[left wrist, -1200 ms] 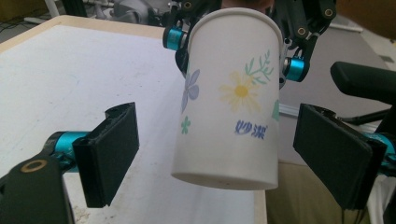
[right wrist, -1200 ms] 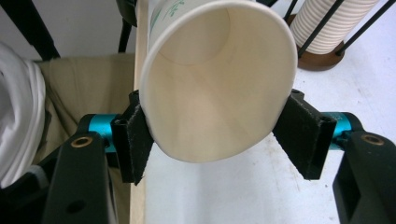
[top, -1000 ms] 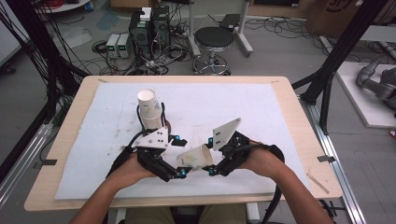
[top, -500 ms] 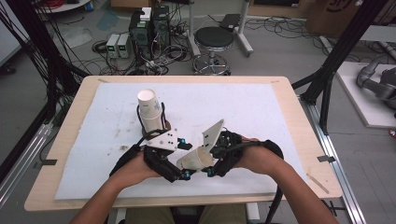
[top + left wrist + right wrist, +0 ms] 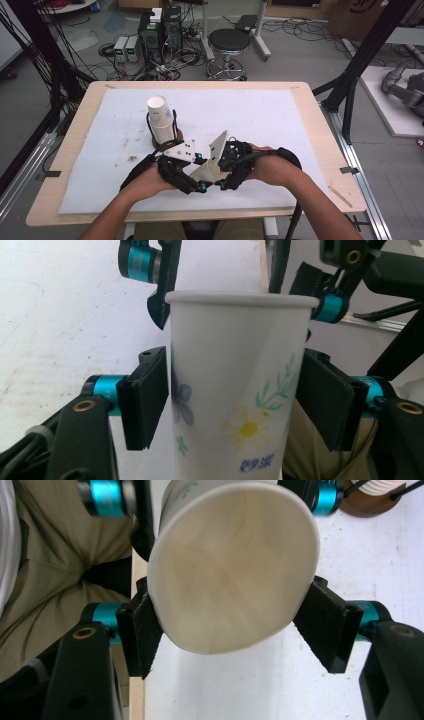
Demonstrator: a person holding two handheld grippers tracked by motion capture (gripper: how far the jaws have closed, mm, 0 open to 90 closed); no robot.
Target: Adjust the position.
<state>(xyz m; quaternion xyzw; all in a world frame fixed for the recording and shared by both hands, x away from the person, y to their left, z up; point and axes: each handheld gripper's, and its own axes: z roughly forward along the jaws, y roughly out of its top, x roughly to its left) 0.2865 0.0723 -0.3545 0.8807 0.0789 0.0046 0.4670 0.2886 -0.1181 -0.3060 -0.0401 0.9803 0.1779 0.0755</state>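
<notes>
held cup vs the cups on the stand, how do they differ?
Pose: the held cup lies tilted on its side between the left gripper and the right gripper; the stack of cups stands upright, bottom up, on its stand.
Count: the held cup is single; the stack looks like several nested cups.
Contact: both grippers' fingers press the held cup, squashing its rim oval; nothing touches the stack.
Shared: white paper, printed pattern.

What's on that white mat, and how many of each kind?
Loose paper cup: 1
Handheld grippers: 2, the left gripper, whose fingers have just been closing on that cup, and the right gripper, squeezing its rim
Cup stack on its stand: 1, cups inside uncounted
Total: 4
</notes>
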